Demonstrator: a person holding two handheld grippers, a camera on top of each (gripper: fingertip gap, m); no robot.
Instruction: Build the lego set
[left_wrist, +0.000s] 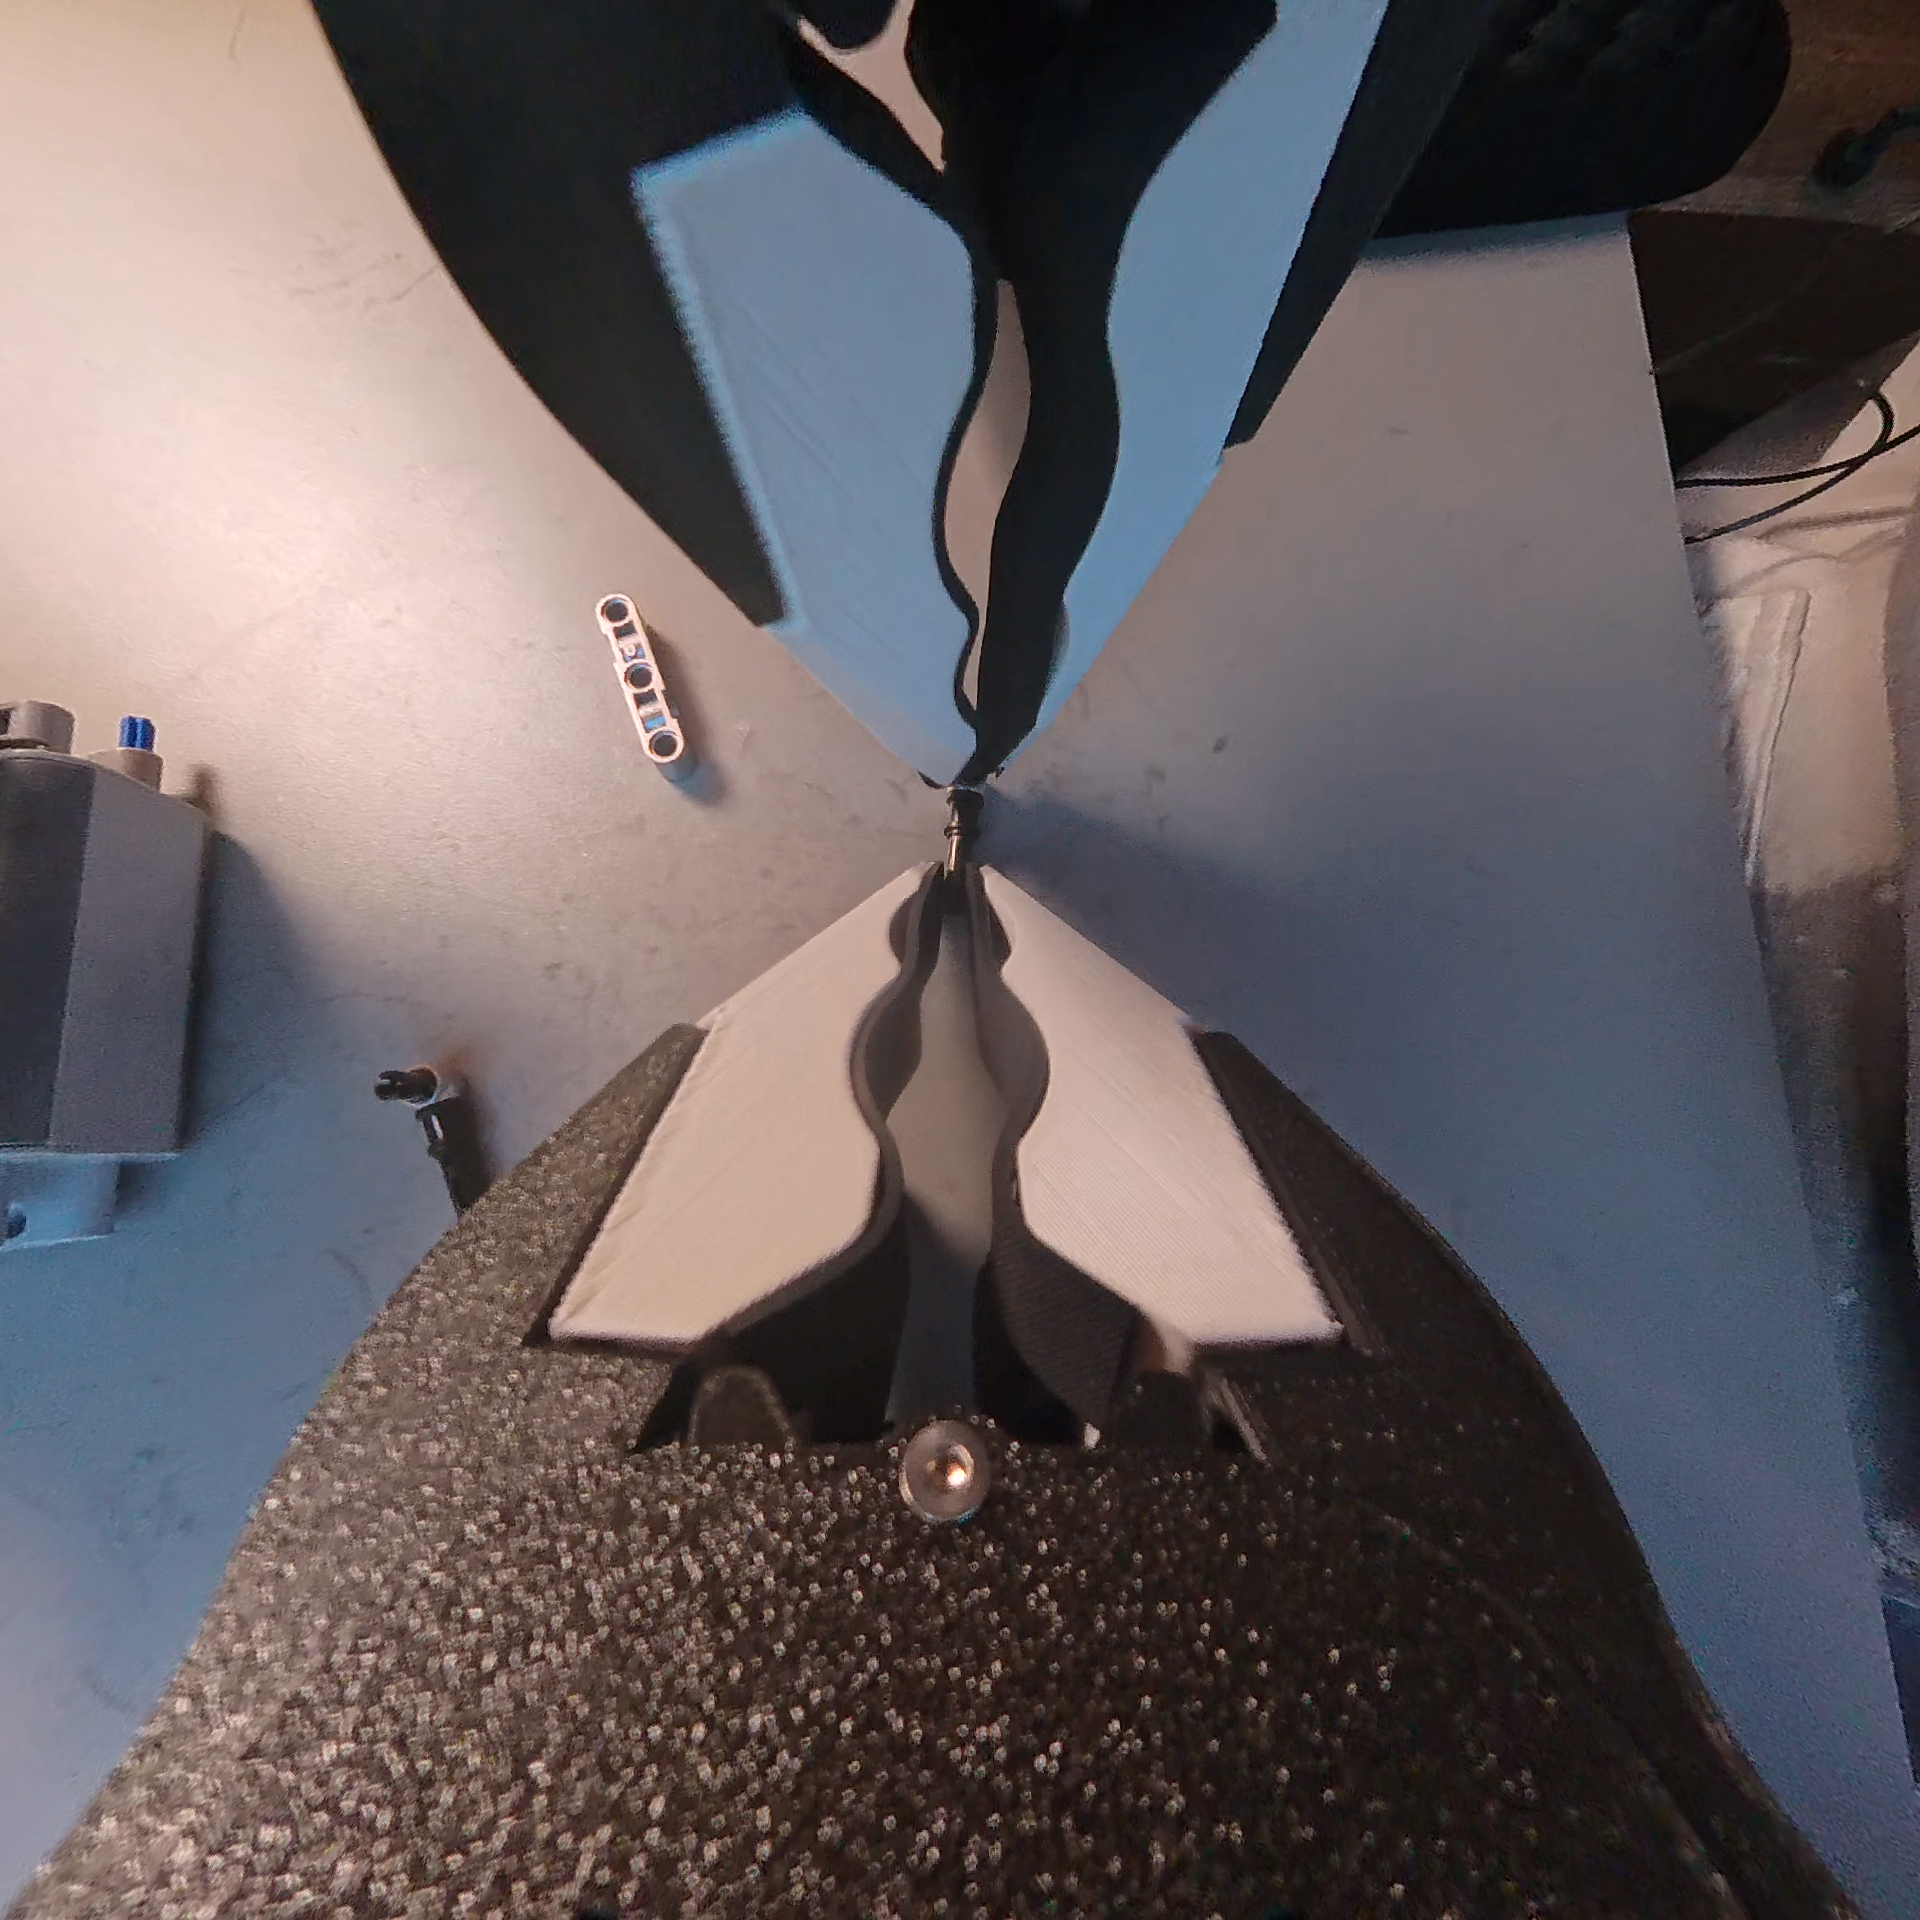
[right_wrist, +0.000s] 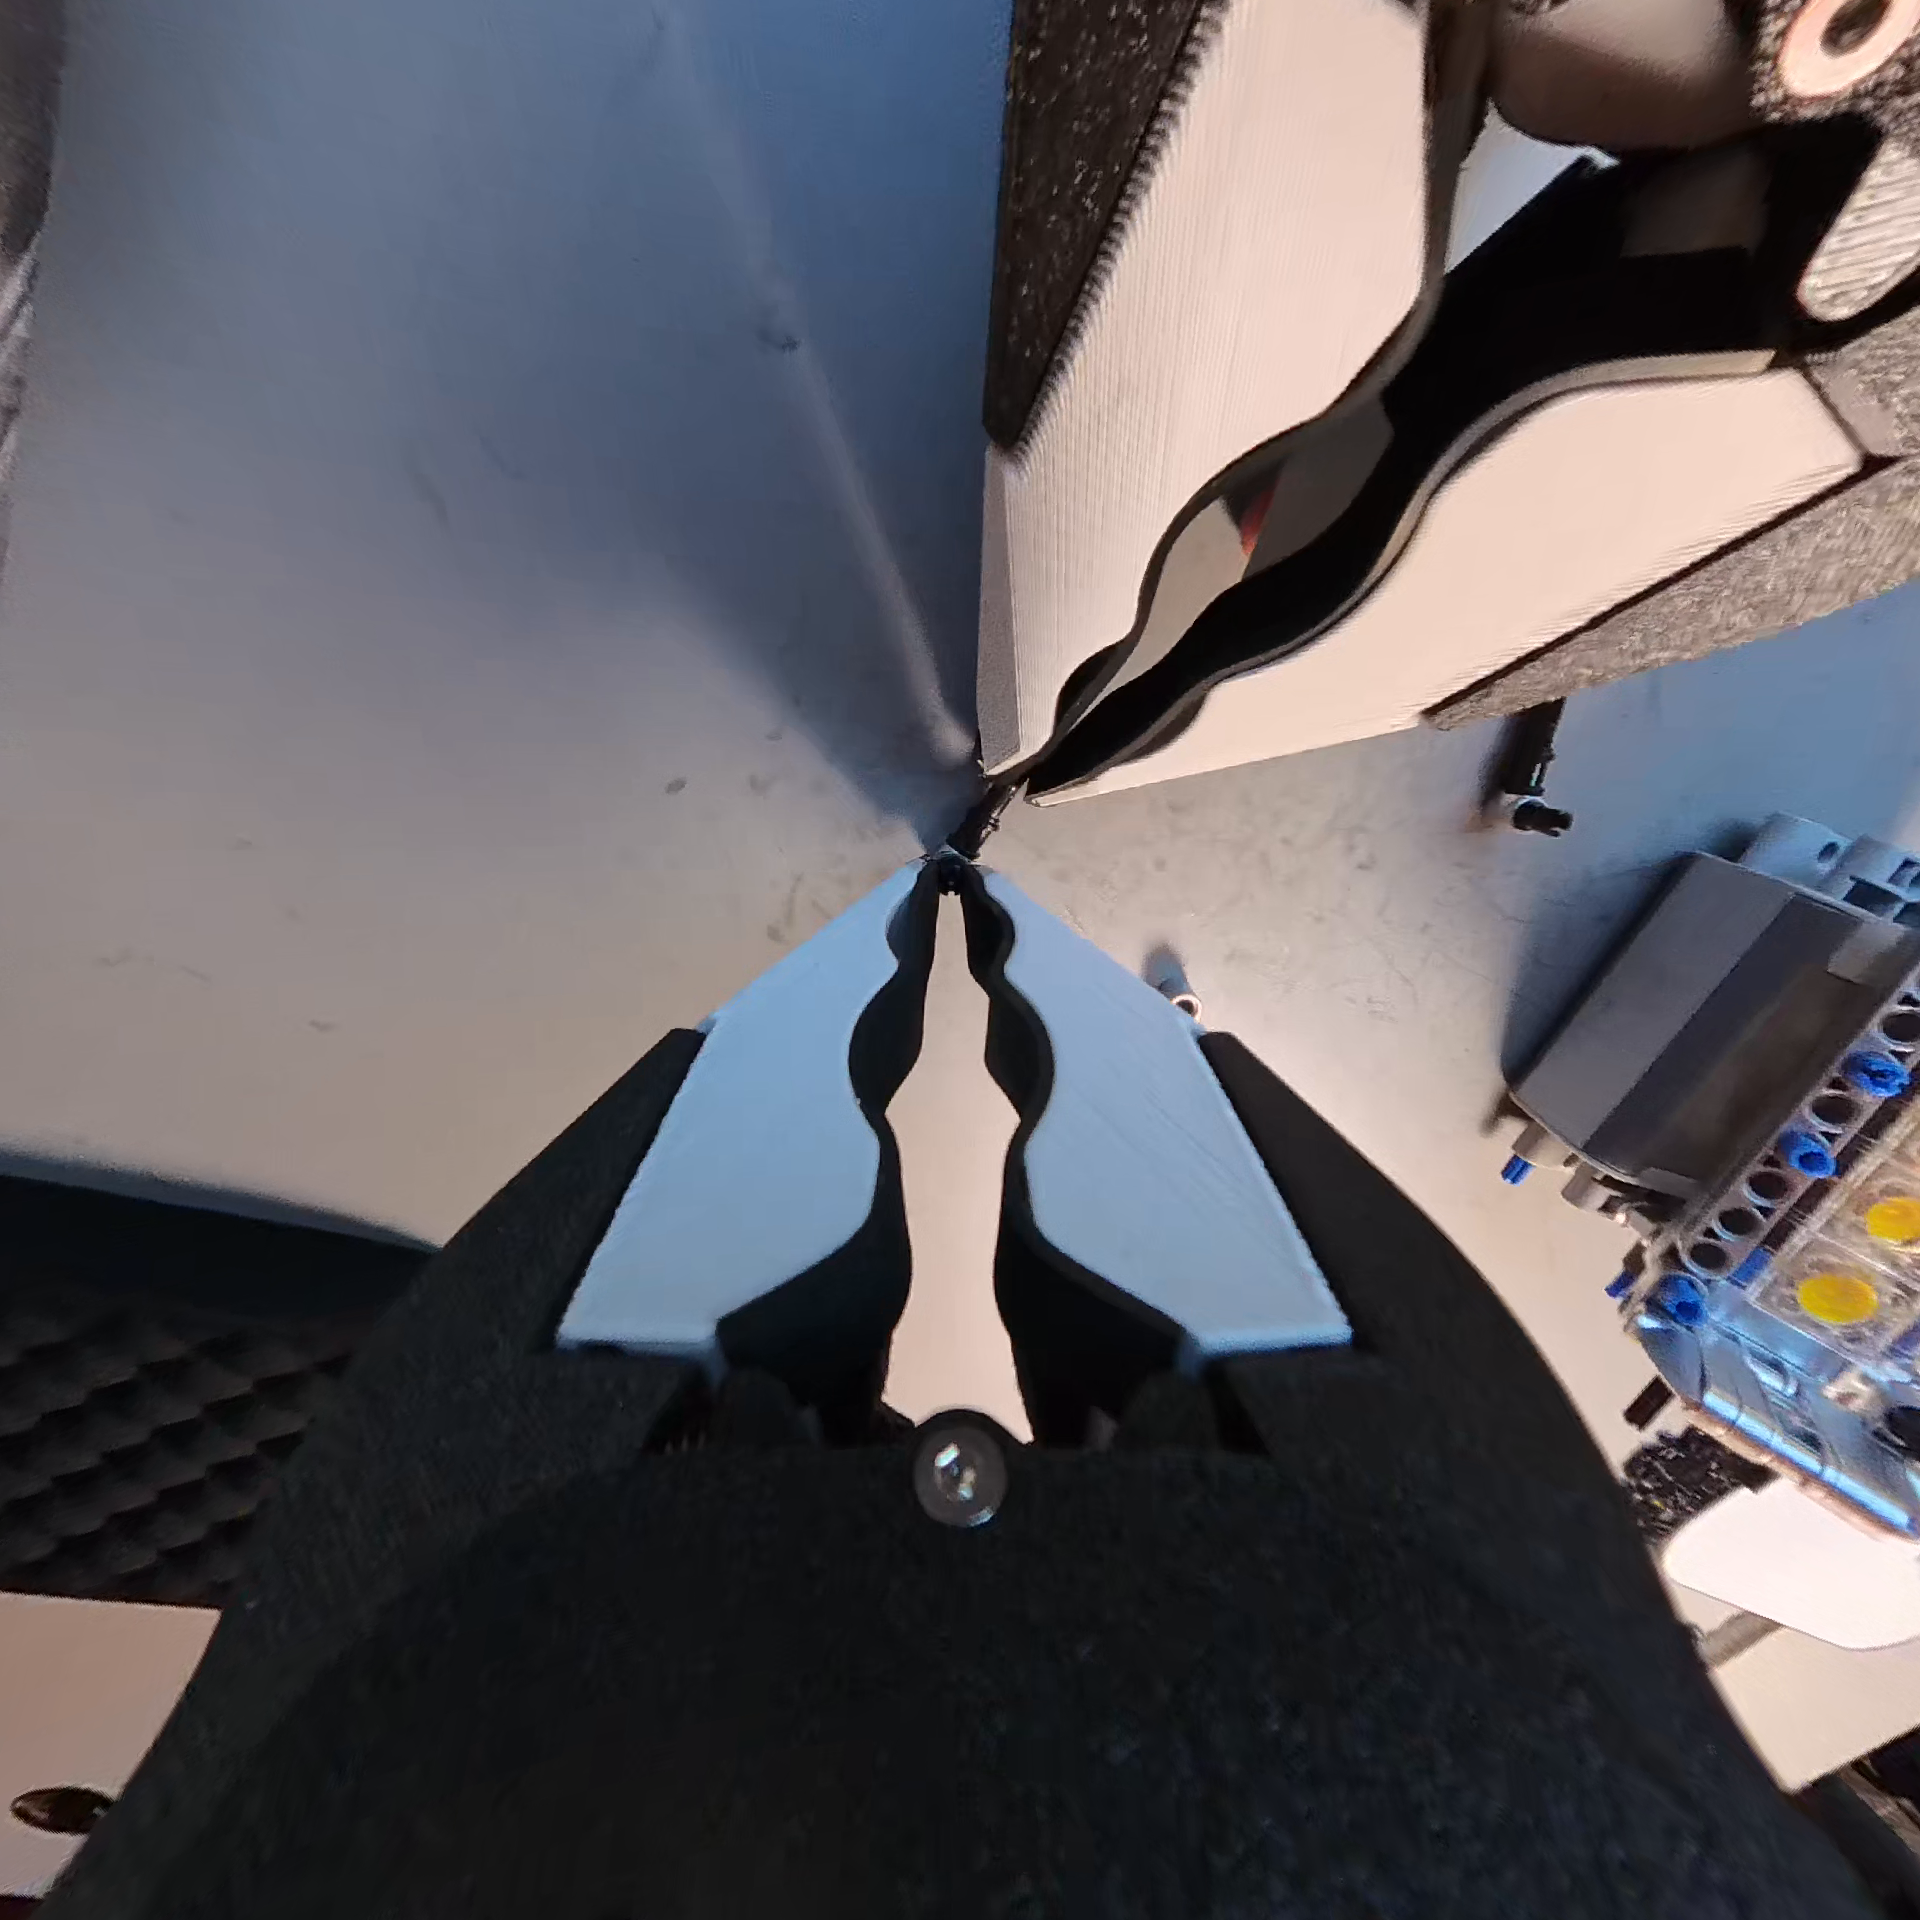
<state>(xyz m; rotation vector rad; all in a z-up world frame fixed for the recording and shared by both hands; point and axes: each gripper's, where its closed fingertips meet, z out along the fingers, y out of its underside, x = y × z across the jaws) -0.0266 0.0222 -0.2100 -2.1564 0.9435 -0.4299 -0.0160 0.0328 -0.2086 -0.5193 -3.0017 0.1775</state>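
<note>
We see the pale grey worktop (left_wrist: 312, 364) first, then a grey block-shaped motor unit (left_wrist: 94, 956) at its left edge. Left tool (left_wrist: 954, 878) and right tool (right_wrist: 948, 871) meet tip to tip above the worktop, each w/ fingers pressed together on one end of a small black connector pin (left_wrist: 961, 826). A light grey perforated beam (left_wrist: 642, 675) lies nearby.

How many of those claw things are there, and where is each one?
2. The left claw and the right claw meet tip to tip over the pale table, each pinching one end of a small black pin. More could be outside the pictures.
</note>
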